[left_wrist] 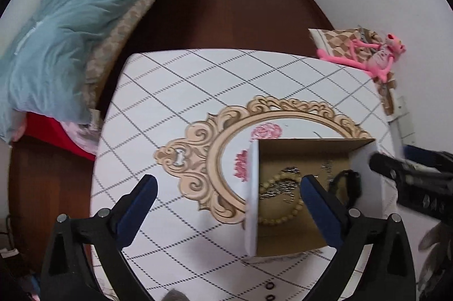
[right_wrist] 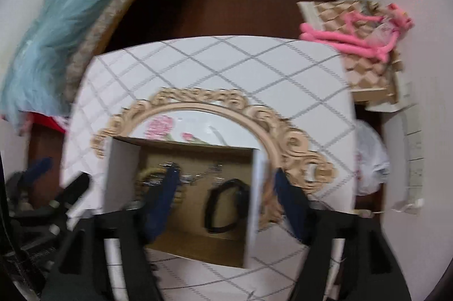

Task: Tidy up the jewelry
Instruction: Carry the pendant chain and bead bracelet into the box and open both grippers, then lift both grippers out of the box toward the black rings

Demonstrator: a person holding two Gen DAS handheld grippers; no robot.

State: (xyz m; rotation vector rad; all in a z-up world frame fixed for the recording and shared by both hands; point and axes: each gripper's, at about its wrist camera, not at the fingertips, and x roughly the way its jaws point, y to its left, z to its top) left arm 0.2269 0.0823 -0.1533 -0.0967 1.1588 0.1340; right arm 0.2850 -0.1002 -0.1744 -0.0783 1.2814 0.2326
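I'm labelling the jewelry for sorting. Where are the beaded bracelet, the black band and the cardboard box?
beaded bracelet (left_wrist: 288,216): left wrist view, on its lower run of beads.
black band (right_wrist: 211,204): right wrist view, on its left side.
cardboard box (left_wrist: 308,152): left wrist view, on the inner back wall.

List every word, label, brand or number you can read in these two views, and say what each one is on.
No text can be read in either view.
The box shows no print on its white walls.
Silvery marks on the box floor beside the bead bracelet are too blurred to tell whether they are letters or chain.
The tablecloth carries only patterns.
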